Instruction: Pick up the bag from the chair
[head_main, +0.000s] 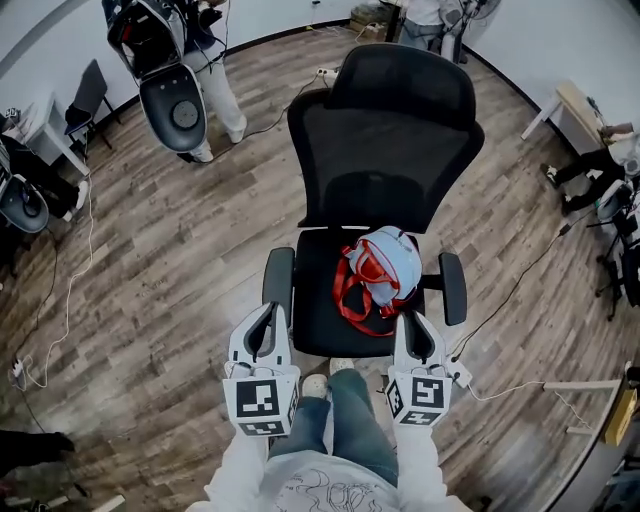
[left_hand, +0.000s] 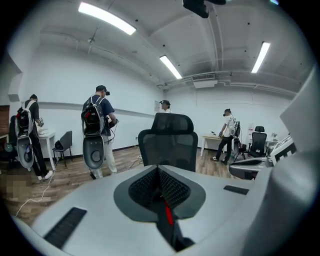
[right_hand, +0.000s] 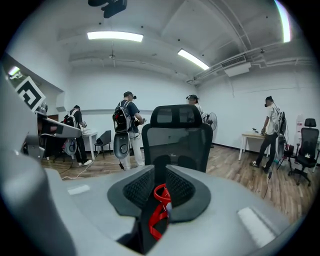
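A light blue bag (head_main: 388, 262) with red straps (head_main: 350, 290) lies on the right half of the black office chair's seat (head_main: 318, 305). My left gripper (head_main: 266, 318) is at the seat's front left, next to the left armrest, shut and empty; its pads (left_hand: 150, 185) meet at the tip (left_hand: 159, 171). My right gripper (head_main: 412, 322) is just in front of the bag's near right edge, its jaws a narrow slit apart (right_hand: 160, 172). A red strap (right_hand: 160, 194) shows through that slit from below. Both gripper views face the chair's backrest (left_hand: 170, 142) (right_hand: 177, 135).
The armrests (head_main: 278, 285) (head_main: 453, 288) flank the seat. My legs (head_main: 350, 420) are just in front of the chair. A person with a backpack rig (head_main: 175, 90) stands at the far left, cables (head_main: 60, 300) run over the wood floor, and a table (head_main: 575, 105) is at the right.
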